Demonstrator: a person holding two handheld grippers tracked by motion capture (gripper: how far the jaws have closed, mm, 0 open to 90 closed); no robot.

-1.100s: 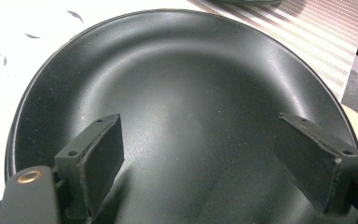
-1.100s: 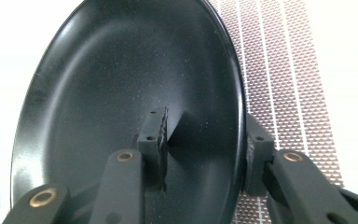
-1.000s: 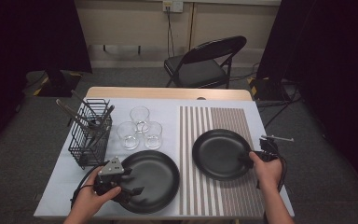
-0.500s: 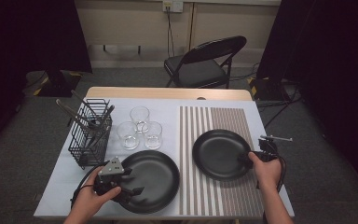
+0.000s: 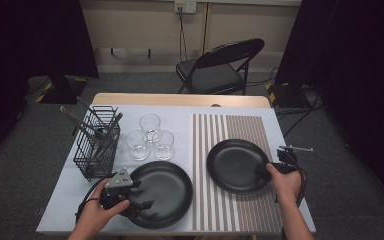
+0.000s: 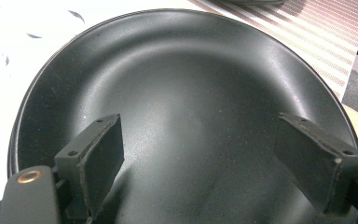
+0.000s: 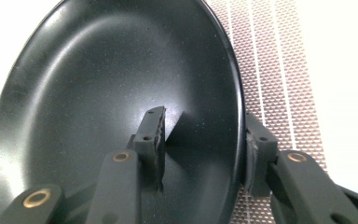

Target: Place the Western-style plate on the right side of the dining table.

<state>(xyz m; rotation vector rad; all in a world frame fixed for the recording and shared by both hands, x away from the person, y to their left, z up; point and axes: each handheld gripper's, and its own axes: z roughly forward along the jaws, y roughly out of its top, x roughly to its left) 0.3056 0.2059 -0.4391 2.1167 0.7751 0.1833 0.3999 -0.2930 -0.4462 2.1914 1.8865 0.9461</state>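
Table: left gripper level over near plate, fingers wide; right gripper straddling far plate rim.

Three clear glasses, black wire basket of utensils, striped placemat, folding chair

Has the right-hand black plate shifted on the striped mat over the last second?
No. The right-hand black plate sits at the same spot on the striped mat as before, its rim between the jaws of the right gripper.
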